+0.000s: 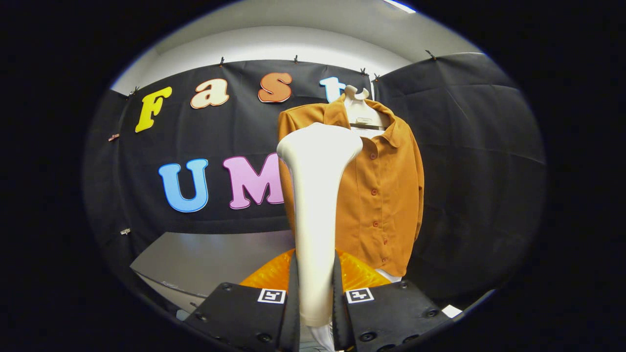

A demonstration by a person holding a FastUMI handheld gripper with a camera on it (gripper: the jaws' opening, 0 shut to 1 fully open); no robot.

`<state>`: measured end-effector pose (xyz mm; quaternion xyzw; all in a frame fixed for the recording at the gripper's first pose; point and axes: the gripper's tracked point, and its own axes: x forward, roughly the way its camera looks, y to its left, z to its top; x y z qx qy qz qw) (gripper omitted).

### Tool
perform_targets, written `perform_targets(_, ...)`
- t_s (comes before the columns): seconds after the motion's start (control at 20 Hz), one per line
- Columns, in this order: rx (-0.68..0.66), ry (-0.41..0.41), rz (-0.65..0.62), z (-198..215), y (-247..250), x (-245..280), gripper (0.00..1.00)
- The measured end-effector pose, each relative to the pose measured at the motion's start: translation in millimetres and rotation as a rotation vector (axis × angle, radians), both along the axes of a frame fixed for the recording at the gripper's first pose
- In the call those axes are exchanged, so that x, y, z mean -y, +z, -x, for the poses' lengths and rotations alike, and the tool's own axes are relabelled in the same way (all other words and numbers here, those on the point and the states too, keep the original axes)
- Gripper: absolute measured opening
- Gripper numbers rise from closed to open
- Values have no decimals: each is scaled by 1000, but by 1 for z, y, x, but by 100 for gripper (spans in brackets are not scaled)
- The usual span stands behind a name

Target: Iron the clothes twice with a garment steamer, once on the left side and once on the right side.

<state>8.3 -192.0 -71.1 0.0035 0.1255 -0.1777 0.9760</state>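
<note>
Gripper view looks across a booth closed in by black cloth walls (469,146) behind and to the right, with a pale ceiling band above them. A grey tabletop (205,259) runs out to the left beyond the fingers, its near edge slanting toward the gripper; the air above it is open up to the cloth. On the right, the shirt hangs close to the cloth wall, with little room between them.

The gripper (315,303) is clamped on the garment steamer (315,195) — both fingers press against the sides of its white handle low down. The handle rises upright from between the fingers and widens into a broad head at the top. That head stands in front of the left shoulder area of the orange shirt (381,190), which hangs buttoned on a hanger (359,105) beyond the fingers. An orange translucent part (362,274) shows just behind the fingers, either side of the handle.

The gripper sits level, pointing straight at the shirt.
</note>
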Motion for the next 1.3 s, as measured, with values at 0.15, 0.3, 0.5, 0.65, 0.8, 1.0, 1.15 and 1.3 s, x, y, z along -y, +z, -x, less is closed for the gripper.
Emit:
perform_targets(0.15, -2, 13, -18, -16, -4, 35, 30)
perform_targets(0.3, -22, 49, -37, -34, -16, 57, 30)
perform_targets(0.5, -51, 113, -53, -53, -26, 71, 30)
perform_targets(0.65, -68, 156, -72, -63, -36, 75, 30)
perform_targets(0.8, -91, 187, -95, -67, -49, 79, 30)
perform_targets(1.0, -140, 211, -124, -64, -75, 83, 30)
perform_targets(1.15, -197, 214, -147, -58, -102, 87, 30)
perform_targets(1.3, -250, 212, -169, -51, -126, 93, 30)
